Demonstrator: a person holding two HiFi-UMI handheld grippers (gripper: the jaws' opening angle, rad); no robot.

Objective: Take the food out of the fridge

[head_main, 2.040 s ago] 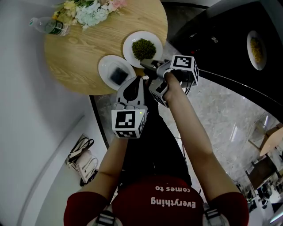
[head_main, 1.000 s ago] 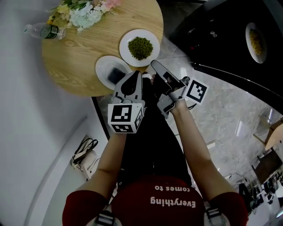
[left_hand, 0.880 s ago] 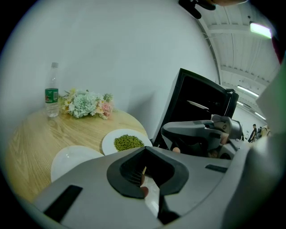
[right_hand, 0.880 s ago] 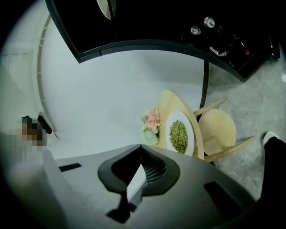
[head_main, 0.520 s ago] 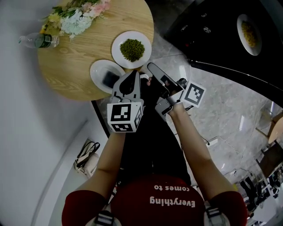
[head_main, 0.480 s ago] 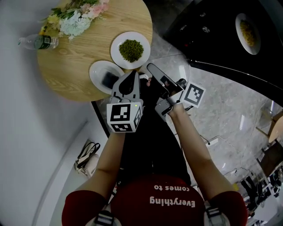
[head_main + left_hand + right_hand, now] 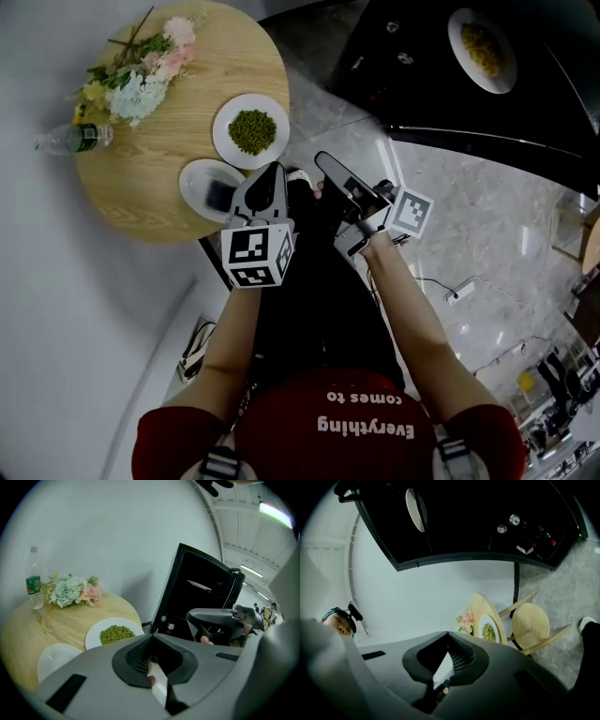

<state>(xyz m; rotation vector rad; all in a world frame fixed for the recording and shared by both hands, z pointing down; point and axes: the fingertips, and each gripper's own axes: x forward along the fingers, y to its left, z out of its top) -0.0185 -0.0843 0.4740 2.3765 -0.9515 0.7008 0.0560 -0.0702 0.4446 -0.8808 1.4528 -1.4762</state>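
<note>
We are between trips: two plates already sit on the round table (image 7: 141, 202), and one more waits in the fridge (image 7: 422, 89). Our left gripper (image 7: 265, 178) hangs by the table's edge with its jaws pressed together and nothing in them. Our right gripper (image 7: 328, 167) is just beside it, over the floor between the table and the fridge, and its jaws are also squeezed together and hold nothing. We think the next move is to reach the right gripper to the fridge shelf, open its jaws, and pinch the rim of the plate of yellow food (image 7: 483, 49). That plate is white and round, and its small yellow bits could spill if we tip it, so we should keep it flat. On the table, the plate of green beans (image 7: 250, 129) is next to a second plate (image 7: 192, 180) with something dark on it; we cannot tell what that is.
</note>
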